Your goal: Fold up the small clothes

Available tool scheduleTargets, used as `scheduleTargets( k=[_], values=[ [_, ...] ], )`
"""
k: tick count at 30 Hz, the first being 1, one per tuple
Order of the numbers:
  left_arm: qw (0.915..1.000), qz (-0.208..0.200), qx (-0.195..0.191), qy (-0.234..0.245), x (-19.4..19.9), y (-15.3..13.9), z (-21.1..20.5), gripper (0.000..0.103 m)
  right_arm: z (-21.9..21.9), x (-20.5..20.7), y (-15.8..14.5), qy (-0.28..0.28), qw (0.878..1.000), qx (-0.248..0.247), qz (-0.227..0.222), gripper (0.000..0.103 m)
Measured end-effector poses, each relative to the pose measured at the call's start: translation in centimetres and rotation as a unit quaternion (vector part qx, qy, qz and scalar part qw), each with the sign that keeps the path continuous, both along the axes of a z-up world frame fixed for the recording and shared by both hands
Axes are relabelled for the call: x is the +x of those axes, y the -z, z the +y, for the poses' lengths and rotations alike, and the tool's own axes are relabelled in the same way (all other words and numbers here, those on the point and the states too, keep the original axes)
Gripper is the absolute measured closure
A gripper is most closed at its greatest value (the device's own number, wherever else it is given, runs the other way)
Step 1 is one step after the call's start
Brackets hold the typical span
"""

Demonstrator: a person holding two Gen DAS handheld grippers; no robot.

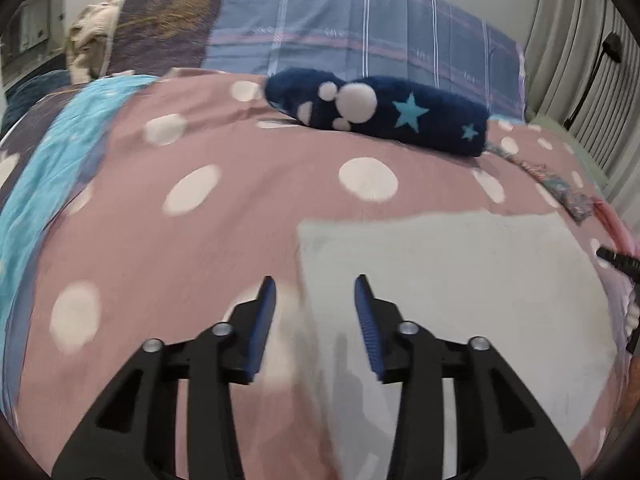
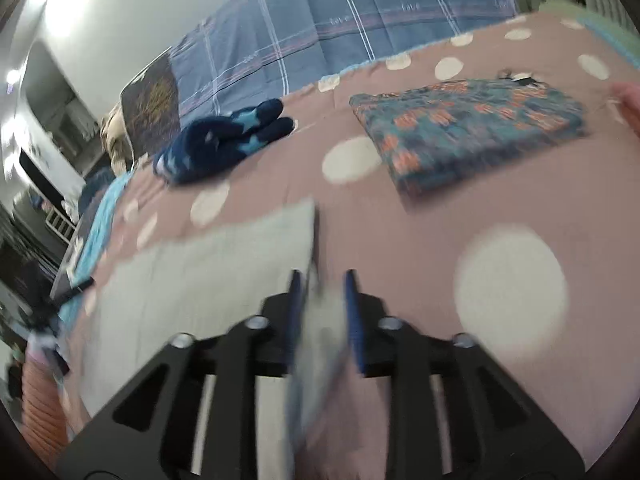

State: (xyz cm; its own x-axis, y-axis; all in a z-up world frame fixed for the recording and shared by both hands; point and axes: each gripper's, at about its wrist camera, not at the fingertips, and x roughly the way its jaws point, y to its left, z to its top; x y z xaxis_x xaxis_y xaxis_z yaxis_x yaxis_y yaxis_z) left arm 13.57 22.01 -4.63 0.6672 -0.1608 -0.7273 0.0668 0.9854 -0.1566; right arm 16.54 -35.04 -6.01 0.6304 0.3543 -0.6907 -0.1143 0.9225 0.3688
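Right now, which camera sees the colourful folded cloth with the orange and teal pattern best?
The right wrist view. There the patterned folded cloth lies flat on the dotted pink bedcover, its whole top visible. The left wrist view catches only a thin, blurry strip of it near the right edge.

A bed (image 1: 248, 216) fills most of both views, covered by a dusty-pink spread with large pale dots. Along its far side lies a blue plaid blanket (image 1: 360, 32) with thin white and pink lines, and beside that a dark cushion (image 1: 168, 20) with an orange pattern. A turquoise cloth (image 1: 52, 168) runs down the bed's left edge. Behind the bed stands a plain pale wall (image 2: 132, 20), brightly lit at the upper left of the right wrist view. Pale pleated curtains (image 1: 576, 60) hang at the right.
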Motion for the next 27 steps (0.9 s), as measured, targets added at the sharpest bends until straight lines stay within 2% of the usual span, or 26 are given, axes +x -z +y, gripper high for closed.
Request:
scheduleTargets(
  k=[3, 7, 10, 13, 14, 15, 16, 17, 19, 21, 22, 24, 27],
  values=[
    [0.9989, -0.008, -0.045, -0.008, -7.6, 0.2, 1.2, 0.057, -1.2, -6.0, 1.3, 0.005, 1.0, 0.015, 0.007, 0.073],
    [0.9919, 0.009, -0.126, 0.015, -14.8, 2.1, 1.1, 0.056, -1.8, -11.9, 3.0, 0.022, 0.998, 0.046, 0.028, 0.072],
    [0.9863, 0.021, -0.158, 0.042, -17.3, 3.6, 0.0, 0.056, -1.6, -14.8, 3.7, 0.025, 0.997, 0.062, 0.037, 0.069],
    [0.9868, 0.034, -0.152, 0.044, -16.9, 5.3, -0.8, 0.057, -1.1, -15.8, 3.6, 0.022, 0.997, 0.066, 0.038, 0.067],
    [0.9858, 0.025, -0.16, 0.046, -16.8, 5.5, -0.8, 0.067, -0.7, -16.1, 3.5, 0.02, 0.997, 0.072, 0.037, 0.067],
    [0.9829, 0.02, -0.177, 0.048, -16.4, 5.6, -0.8, 0.089, -0.5, -16.4, 3.3, 0.019, 0.996, 0.077, 0.034, 0.067],
    [0.9798, 0.027, -0.194, 0.043, -15.9, 5.7, -0.6, 0.097, -0.2, -16.6, 3.2, 0.018, 0.996, 0.079, 0.032, 0.066],
    [0.9794, 0.024, -0.197, 0.038, -15.8, 5.4, -0.3, 0.097, 0.1, -17.0, 3.0, 0.016, 0.996, 0.079, 0.029, 0.066],
    [0.9879, -0.011, -0.15, 0.037, -16.5, 2.9, -0.1, 0.097, 0.5, -17.7, 2.7, 0.014, 0.997, 0.074, 0.024, 0.062],
    [0.9893, -0.031, -0.135, 0.047, -17.3, 0.9, 0.4, 0.098, 0.7, -18.5, 2.5, 0.013, 0.997, 0.07, 0.019, 0.061],
    [0.9912, -0.036, -0.119, 0.045, -17.5, 0.3, 0.6, 0.103, 0.6, -18.9, 2.5, 0.015, 0.997, 0.073, 0.018, 0.061],
    [0.9951, -0.028, -0.09, 0.029, -17.7, 0.4, 1.1, 0.103, 0.3, -19.4, 2.8, 0.022, 0.997, 0.078, 0.02, 0.061],
    [0.9948, 0.01, -0.101, 0.003, -18.1, 2.7, 2.0, 0.103, 0.0, -19.7, 3.4, 0.032, 0.995, 0.088, 0.028, 0.061]
  ],
)
